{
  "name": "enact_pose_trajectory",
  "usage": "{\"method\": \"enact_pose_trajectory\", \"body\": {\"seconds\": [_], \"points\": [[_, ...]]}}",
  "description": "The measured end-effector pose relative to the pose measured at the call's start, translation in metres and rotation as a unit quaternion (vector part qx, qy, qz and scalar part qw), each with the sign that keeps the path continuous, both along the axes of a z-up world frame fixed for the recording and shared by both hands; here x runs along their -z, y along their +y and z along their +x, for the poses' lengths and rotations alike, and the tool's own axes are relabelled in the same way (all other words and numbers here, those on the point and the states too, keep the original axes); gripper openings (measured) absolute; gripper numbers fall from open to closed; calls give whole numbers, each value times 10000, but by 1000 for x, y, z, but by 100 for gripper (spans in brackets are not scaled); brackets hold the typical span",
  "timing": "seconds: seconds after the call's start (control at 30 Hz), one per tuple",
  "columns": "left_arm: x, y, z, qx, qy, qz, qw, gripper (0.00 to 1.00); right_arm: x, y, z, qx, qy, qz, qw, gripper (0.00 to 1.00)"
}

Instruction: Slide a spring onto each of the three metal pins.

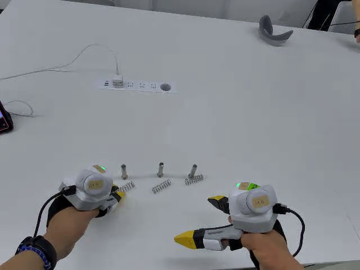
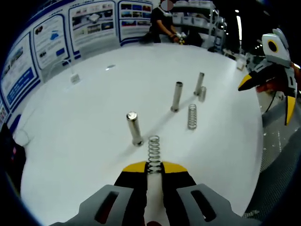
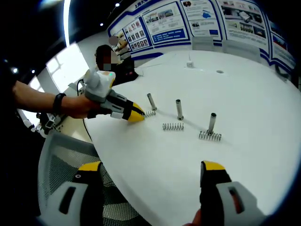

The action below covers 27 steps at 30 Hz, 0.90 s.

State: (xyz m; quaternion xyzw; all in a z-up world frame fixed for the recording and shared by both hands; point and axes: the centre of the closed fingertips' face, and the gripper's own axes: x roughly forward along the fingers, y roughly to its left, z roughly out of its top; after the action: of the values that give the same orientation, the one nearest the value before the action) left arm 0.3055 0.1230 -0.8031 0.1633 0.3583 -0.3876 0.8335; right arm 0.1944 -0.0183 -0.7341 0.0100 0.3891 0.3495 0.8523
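Low centre, the left tool [image 2: 154, 167] pinches one small coiled steel spring [image 2: 154, 147] beside the nearest upright metal pin [image 2: 134, 128], likely for threading; the right tool [image 3: 151, 165] hangs spread.

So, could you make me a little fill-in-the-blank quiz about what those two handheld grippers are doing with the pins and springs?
1. On the white table stand ___ upright metal pins.
2. The left gripper is shut on the end of a ___.
3. The right gripper has its jaws ___, holding nothing.
Missing words: three; spring; open.
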Motion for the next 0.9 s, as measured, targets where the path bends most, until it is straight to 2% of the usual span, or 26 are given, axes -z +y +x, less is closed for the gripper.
{"method": "enact_pose_trajectory", "body": {"seconds": [0.2, 0.33, 0.7, 0.9], "points": [[-3, 1, -6, -12, 56, -66, 10000, 10, -1, 1, 0, -2, -9, 1, 10000, 86], [-12, 3, -10, -4, 17, -135, 9999, 10, -2, 1, 1, 8, -16, 28, 10000, 86], [-40, 17, -21, 122, -213, -237, 9994, 10, -8, 6, 3, 14, -28, 239, 9997, 83], [-55, 20, -32, 344, -353, -233, 9985, 10, -15, 13, 6, -10, -51, 463, 9989, 78]]}}
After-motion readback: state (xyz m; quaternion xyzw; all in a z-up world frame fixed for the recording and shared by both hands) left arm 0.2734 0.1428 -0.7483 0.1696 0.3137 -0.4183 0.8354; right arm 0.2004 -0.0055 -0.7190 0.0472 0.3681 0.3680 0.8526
